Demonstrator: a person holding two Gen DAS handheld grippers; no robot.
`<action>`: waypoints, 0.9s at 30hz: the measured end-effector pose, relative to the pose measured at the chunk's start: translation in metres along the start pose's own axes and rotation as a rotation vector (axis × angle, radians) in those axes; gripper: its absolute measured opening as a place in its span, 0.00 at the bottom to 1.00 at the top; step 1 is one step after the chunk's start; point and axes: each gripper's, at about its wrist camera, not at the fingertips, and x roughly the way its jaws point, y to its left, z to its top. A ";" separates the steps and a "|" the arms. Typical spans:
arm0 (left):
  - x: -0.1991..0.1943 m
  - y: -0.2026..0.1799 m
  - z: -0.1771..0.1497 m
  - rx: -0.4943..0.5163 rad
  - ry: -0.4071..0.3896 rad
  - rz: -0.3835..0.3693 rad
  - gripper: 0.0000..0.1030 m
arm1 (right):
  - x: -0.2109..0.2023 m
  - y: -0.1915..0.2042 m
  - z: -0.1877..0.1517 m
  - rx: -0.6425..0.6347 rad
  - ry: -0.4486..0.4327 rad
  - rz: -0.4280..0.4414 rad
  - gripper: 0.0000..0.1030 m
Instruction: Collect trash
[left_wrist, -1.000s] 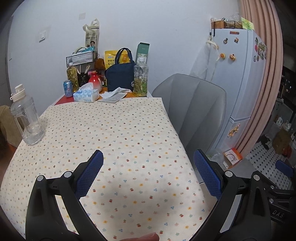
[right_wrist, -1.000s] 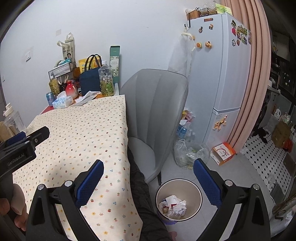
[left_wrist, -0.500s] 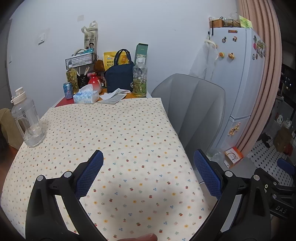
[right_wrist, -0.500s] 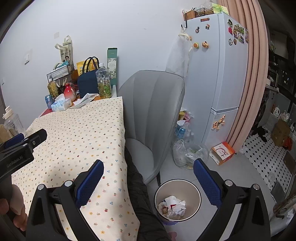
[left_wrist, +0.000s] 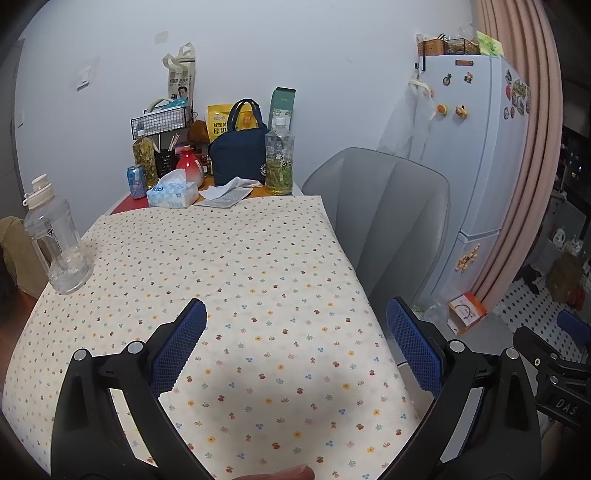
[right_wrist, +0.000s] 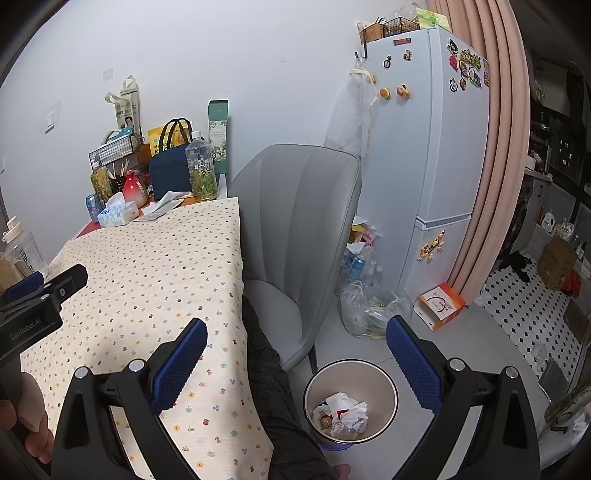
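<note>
Left wrist view: the left gripper (left_wrist: 295, 332) hangs above the near end of the table, jaws spread wide, nothing between the blue pads (left_wrist: 177, 347). Below it the flowered tablecloth (left_wrist: 229, 266) runs bare across the middle and near part. A clear water bottle (left_wrist: 55, 240) stands at the left edge. At the far edge, against the wall, sits the clutter: a tissue pack (left_wrist: 171, 192), a soda can (left_wrist: 136, 181), a red vase (left_wrist: 189, 166), a navy lunch bag (left_wrist: 238, 155), a tea bottle (left_wrist: 279, 162) and a crumpled white paper (left_wrist: 229, 190) lying on a flat printed sheet. Small print on these is too fine to read. A grey chair (left_wrist: 384, 221) stands just off the right edge, with the fridge (left_wrist: 476, 147) behind it. At the lower right, part of the right gripper (left_wrist: 554, 373) pokes in, cut off by the frame.

Right wrist view: the right gripper (right_wrist: 295, 347) is held off the table's right edge, over the floor, jaws wide and empty. Between its fingers, below, the trash bin (right_wrist: 384, 376) stands on the floor beside the grey chair (right_wrist: 295, 229), with crumpled paper trash (right_wrist: 341, 410) inside; its near rim is partly hidden by a dark sleeve (right_wrist: 273, 387). A clear plastic bag (right_wrist: 373, 310) and an orange box (right_wrist: 441, 306) sit on the floor by the fridge (right_wrist: 424, 129). The left gripper (right_wrist: 37, 295) shows at the left edge over the tablecloth (right_wrist: 155, 266), with the hand (right_wrist: 22, 417) gripping it cut off. Open floor lies right of the bin.
</note>
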 end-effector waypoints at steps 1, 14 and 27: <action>-0.001 0.000 0.000 0.000 -0.002 0.001 0.94 | 0.000 0.000 0.000 0.001 0.000 0.001 0.92; -0.003 0.003 0.000 -0.008 -0.009 0.011 0.94 | -0.002 -0.006 0.004 0.005 -0.011 -0.010 0.92; -0.002 0.005 -0.001 -0.012 -0.007 0.012 0.94 | 0.001 -0.005 0.004 0.003 -0.008 -0.012 0.92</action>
